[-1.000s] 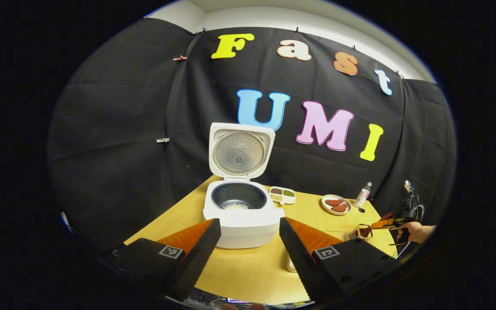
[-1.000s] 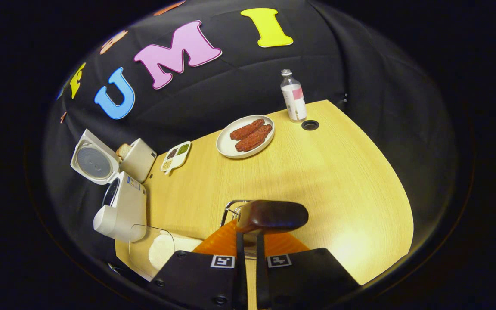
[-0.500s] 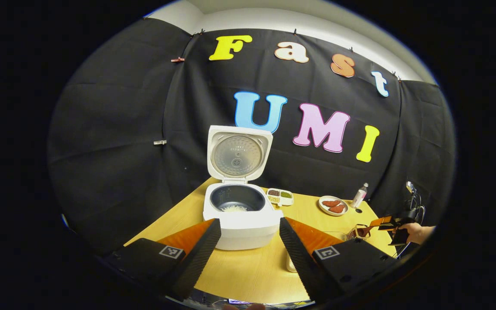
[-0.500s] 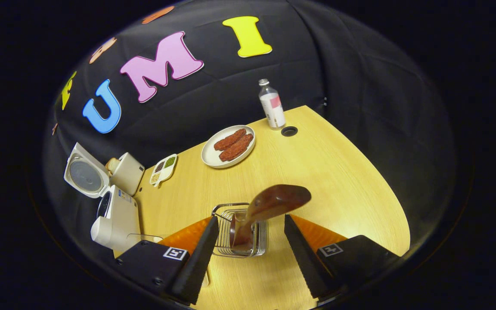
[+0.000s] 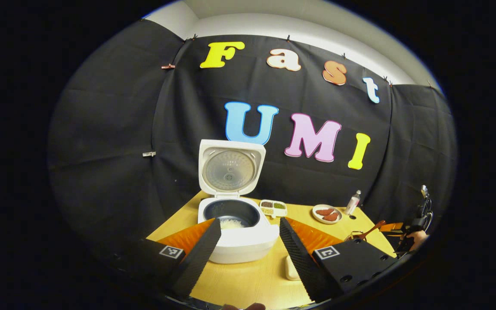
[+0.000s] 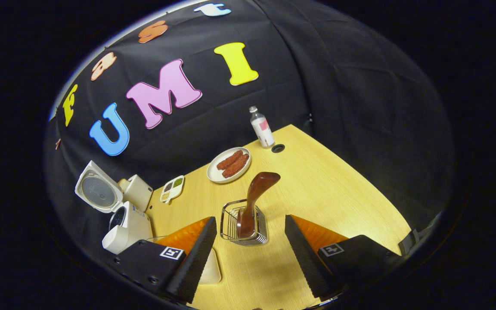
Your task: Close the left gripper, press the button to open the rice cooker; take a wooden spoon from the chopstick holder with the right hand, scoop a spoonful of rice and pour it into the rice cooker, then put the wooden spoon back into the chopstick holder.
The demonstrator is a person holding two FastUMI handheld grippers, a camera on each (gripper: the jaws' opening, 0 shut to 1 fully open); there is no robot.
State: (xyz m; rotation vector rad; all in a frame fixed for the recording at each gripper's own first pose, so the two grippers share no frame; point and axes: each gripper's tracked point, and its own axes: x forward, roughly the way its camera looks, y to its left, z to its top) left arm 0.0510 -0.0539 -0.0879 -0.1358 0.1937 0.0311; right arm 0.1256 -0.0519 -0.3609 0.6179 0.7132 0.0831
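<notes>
A dark brown wooden spoon is seen upright in a wire chopstick holder, just ahead of the right gripper, whose jaws are spread and empty.

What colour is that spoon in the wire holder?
Dark reddish-brown wood; the spoon shows best in the right gripper view.

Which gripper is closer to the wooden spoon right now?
The right. The right gripper is open just in front of the wooden spoon, which stands in the chopstick holder. The left gripper is over by the rice cooker.
</notes>
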